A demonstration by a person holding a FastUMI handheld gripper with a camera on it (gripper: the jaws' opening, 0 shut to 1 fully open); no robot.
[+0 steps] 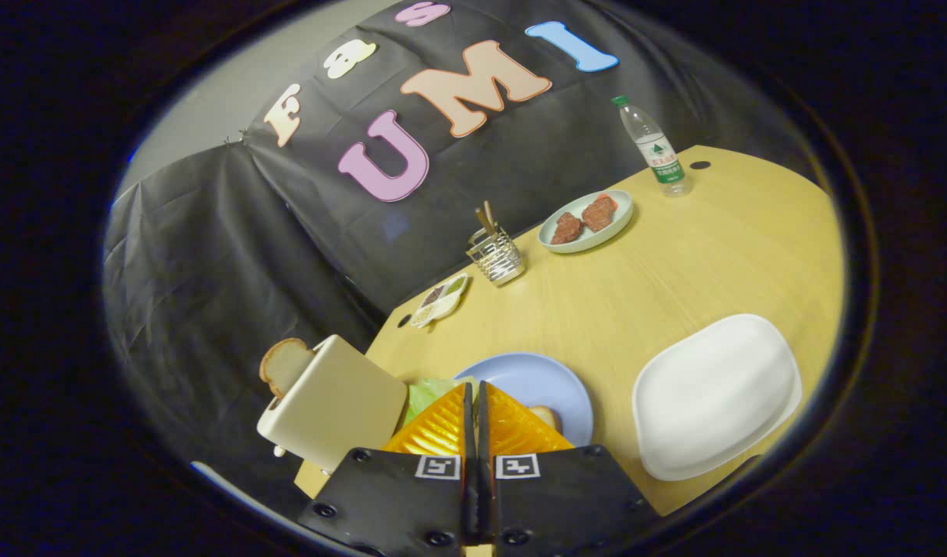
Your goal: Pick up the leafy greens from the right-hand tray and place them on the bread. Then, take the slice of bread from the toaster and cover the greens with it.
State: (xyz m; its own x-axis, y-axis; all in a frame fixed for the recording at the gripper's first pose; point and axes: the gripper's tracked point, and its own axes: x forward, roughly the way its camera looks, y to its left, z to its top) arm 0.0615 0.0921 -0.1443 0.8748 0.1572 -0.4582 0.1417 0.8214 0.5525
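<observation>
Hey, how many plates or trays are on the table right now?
3, not counting the small sectioned condiment dish: the blue plate just beyond the shut tool, the white tray beside it, and the green plate with meat near the bottle.

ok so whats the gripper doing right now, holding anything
gripper: tongs closed together over the blue plate, greens just beside them; whether a leaf is pinched cannot be told.

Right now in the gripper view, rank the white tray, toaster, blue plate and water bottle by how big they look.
1. white tray
2. toaster
3. blue plate, partly hidden behind the tool, so unsure against the toaster
4. water bottle, farthest away, so its small look may mislead

The tool's fingers look closed together.
</observation>
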